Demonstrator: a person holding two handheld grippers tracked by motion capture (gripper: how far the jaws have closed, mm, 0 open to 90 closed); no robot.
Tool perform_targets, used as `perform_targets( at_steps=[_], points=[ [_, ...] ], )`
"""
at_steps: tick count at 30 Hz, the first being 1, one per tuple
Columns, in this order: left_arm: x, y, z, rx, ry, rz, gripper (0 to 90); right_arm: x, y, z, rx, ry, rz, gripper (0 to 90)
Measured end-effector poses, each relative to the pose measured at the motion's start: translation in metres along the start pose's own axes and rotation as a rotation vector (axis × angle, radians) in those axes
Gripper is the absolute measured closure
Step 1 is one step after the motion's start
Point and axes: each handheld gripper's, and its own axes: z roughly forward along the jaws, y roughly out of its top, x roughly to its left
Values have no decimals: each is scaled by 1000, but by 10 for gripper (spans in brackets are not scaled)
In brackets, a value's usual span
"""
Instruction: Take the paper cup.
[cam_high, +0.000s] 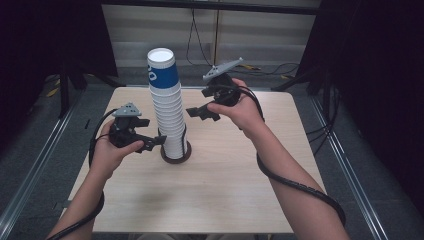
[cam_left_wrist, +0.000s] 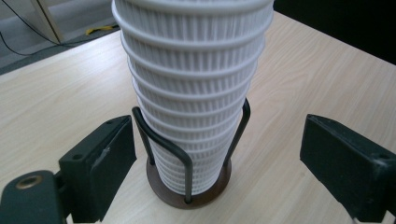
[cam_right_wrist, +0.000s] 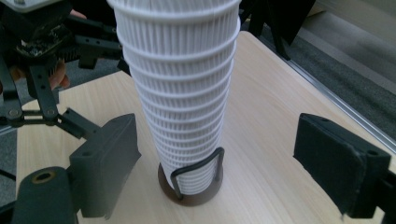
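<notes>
A tall stack of white ribbed paper cups (cam_high: 168, 117) stands in a dark round holder (cam_high: 176, 157) with wire loops at the table's middle. The top cup (cam_high: 162, 70) is blue. My left gripper (cam_high: 152, 133) sits low at the stack's left, near the holder, open. In the left gripper view its jaws (cam_left_wrist: 219, 156) stand wide on either side of the stack (cam_left_wrist: 191, 84) without touching it. My right gripper (cam_high: 198, 104) hovers to the right of the stack at mid height, open. The right gripper view has its jaws (cam_right_wrist: 219, 163) apart, with the stack (cam_right_wrist: 180, 84) and holder (cam_right_wrist: 194, 193) beyond them.
The light wooden table (cam_high: 225, 190) has bare surface in front of and to the right of the holder. Dark curtains hang on both sides, with metal floor rails (cam_high: 30, 175) beside the table. Cables trail from both grippers along the forearms.
</notes>
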Motion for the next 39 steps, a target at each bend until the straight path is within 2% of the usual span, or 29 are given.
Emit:
perform_targets(
  at_steps=[5, 13, 20, 24, 30, 36, 39],
  points=[
    [1, 8, -2, -16, -13, -1, 102, 0, 14, 0, -36, 13, 15, 132],
    [0, 25, -7, -34, -20, 10, 100, 3, 26, 4, -44, 24, 10, 130],
    [-2, 32, -6, -29, -22, 23, 100, 7, 36, 13, -62, 33, -6, 121],
    [1, 34, -5, -16, -28, 32, 101, 10, 42, 22, -58, 53, -12, 115],
    [7, 35, -6, -32, -27, 20, 100, 10, 49, 31, -65, 61, -5, 109],
    [10, 47, -9, -59, -26, 27, 100, 11, 53, 38, -68, 76, 2, 122],
    [8, 54, -9, -75, -22, 36, 100, 13, 55, 39, -72, 67, 6, 130]
  ],
)
